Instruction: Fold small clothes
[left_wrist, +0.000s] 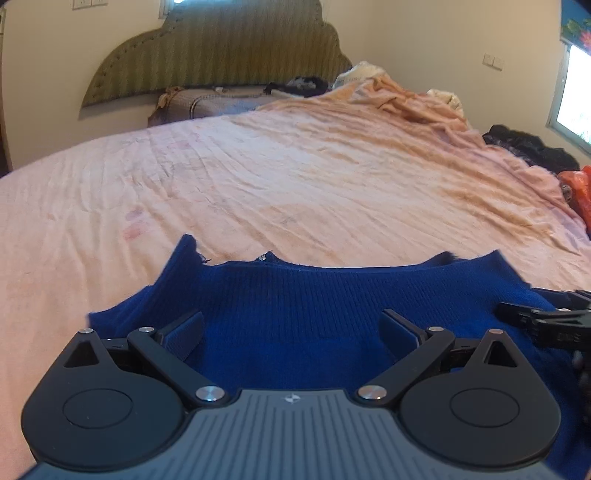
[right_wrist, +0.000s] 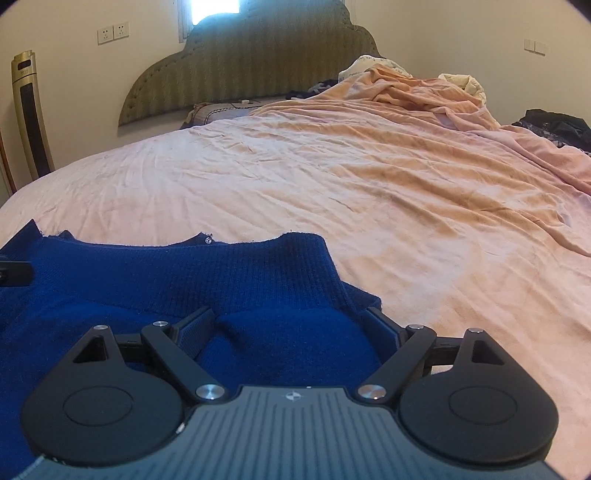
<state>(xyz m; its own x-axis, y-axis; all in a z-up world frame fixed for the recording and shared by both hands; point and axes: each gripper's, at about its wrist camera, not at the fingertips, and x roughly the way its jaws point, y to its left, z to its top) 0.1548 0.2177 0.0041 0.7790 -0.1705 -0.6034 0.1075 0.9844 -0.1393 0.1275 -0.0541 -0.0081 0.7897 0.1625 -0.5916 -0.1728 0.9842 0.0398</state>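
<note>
**Blue sweater at near edge of bed, both tongs spread**

Wide bed (left_wrist: 295, 177) under a wrinkled pink sheet (right_wrist: 369, 192), filling both views. Behind the bed, a scalloped olive headboard (left_wrist: 221, 48); wall sockets (right_wrist: 113, 32) left of the headboard, no readable lettering. Dark clothes (left_wrist: 532, 147) heaped at the bed's right side, too blurred to identify. Blue knit sweater (left_wrist: 295, 299) flat on the bed's near edge, ribbed band facing the headboard, lower part cut off by the frames. Left tongs (left_wrist: 291, 332) apart, hovering low above the sweater; contact hard to judge. Right tongs (right_wrist: 291, 328) apart at the sweater's right end, a bulge of knit between the jaws, right finger partly hidden by fabric. Small emblem on each gripper body, unreadable.
</note>
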